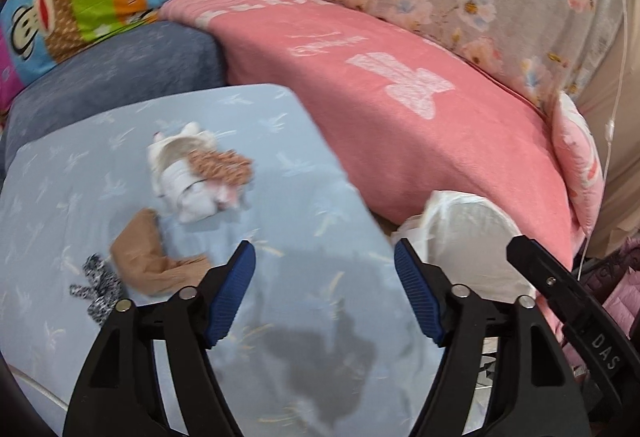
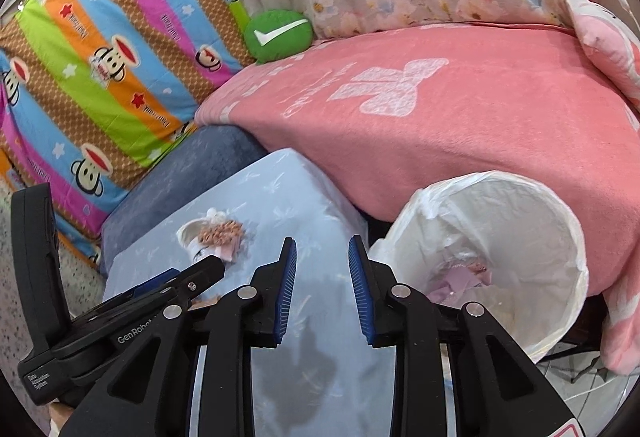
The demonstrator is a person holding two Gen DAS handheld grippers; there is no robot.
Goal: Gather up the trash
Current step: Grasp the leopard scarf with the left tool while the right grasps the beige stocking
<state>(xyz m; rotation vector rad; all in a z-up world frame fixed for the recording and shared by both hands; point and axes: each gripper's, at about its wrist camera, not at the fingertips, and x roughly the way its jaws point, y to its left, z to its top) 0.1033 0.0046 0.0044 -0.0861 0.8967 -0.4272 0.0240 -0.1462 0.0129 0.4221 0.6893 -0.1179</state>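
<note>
Three scraps [image 1: 200,173] beside the bin [image 2: 500,197] remain; with left claw [image 1: 325,293] and right claw [image 2: 322,291] both parted and empty, the nearest should be pinched centrally.

trash bin [image 1: 472,237] half hidden behind right tool [image 1: 560,301].

My left claw [image 1: 325,291] is matte black plastic, each arm a cut-out frame with round silver pivot pins, and its fingertips carry ribbed blue pads [image 1: 230,297]. My right claw [image 2: 322,287] is built the same, black with silver pins and blue ribbed pads [image 2: 286,289]. White lettering reading "GenRobot" and a small printed label mark the left unit's black body where it shows in the right view.
</note>
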